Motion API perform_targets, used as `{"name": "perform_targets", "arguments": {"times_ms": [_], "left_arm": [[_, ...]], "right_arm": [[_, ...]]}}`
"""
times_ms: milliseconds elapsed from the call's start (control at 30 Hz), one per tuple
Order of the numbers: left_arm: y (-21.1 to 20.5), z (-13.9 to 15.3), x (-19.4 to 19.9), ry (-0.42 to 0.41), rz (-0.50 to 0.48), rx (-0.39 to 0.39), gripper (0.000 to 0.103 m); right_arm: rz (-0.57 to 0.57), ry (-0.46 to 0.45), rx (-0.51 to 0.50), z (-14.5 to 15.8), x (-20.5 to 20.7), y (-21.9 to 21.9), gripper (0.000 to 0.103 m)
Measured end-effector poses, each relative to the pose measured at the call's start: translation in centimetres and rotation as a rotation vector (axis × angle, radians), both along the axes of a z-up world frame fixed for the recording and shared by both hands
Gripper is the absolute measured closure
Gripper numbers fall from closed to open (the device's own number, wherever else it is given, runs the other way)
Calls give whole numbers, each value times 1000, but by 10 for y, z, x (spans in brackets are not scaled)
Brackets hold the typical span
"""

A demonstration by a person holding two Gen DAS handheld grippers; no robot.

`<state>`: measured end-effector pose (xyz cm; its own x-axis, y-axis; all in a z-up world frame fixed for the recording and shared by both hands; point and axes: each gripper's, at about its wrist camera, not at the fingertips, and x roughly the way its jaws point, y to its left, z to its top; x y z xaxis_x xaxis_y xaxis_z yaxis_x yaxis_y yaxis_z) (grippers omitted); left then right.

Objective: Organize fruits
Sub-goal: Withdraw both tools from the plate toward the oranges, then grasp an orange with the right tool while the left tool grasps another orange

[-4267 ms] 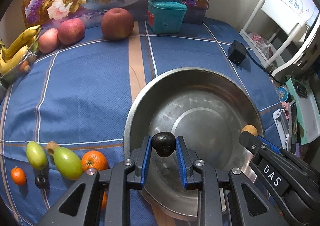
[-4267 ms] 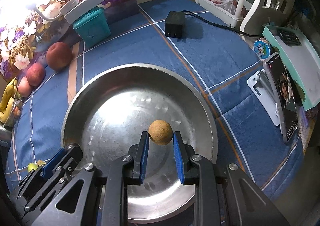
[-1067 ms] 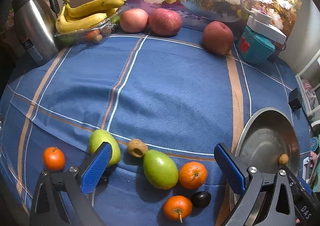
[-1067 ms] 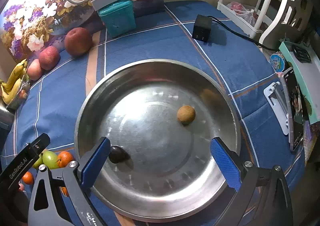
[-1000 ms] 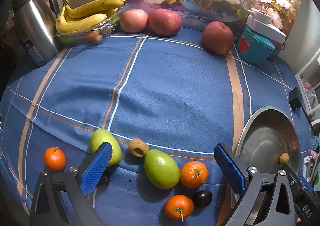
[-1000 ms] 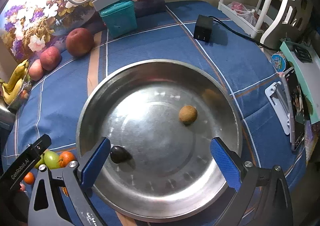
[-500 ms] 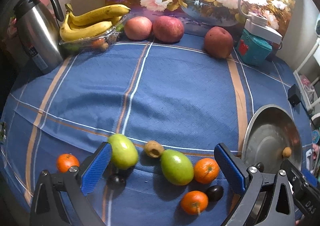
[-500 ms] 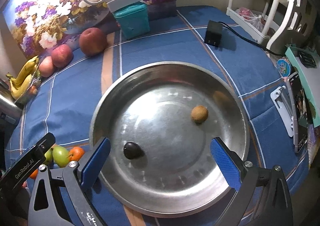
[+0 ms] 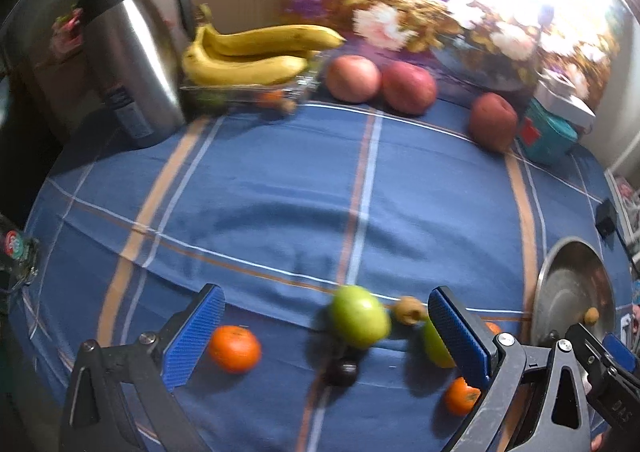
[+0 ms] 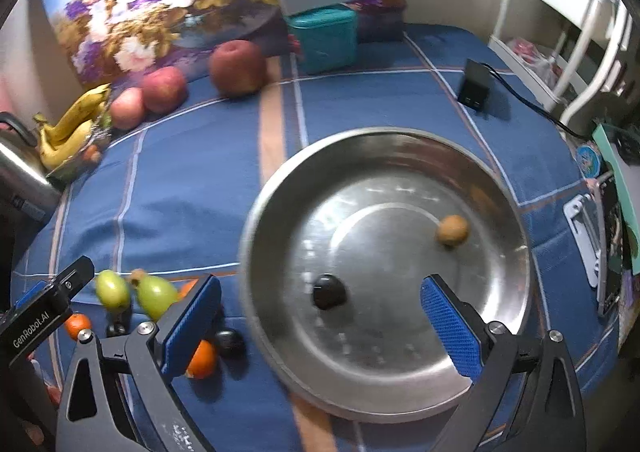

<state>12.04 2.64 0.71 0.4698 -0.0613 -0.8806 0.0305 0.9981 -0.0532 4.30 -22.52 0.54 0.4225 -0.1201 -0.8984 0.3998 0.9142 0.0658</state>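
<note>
Steel kettle [image 9: 132, 68] — left view mostly

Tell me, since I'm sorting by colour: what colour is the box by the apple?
Teal, clearest from the right wrist.

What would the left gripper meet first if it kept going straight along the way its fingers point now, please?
Most likely the small dark fruit, which lies on the blue tablecloth roughly midway between the open fingers of the left gripper, with the green fruit just beyond it. Depth is unclear in this blurred fisheye view.
</note>
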Motion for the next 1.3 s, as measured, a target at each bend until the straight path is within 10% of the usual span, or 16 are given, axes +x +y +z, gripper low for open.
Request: {"name": "perform_targets", "arguments": {"times_ms": [767,1300], "left_arm": [[62,-40,-13,162,96,-122,2],[72,-72,-9,254,141,-173,40]], "right_arm": [[170,38,55,-16,8,94,5],[196,104,116,-36,3,104,48]]}}
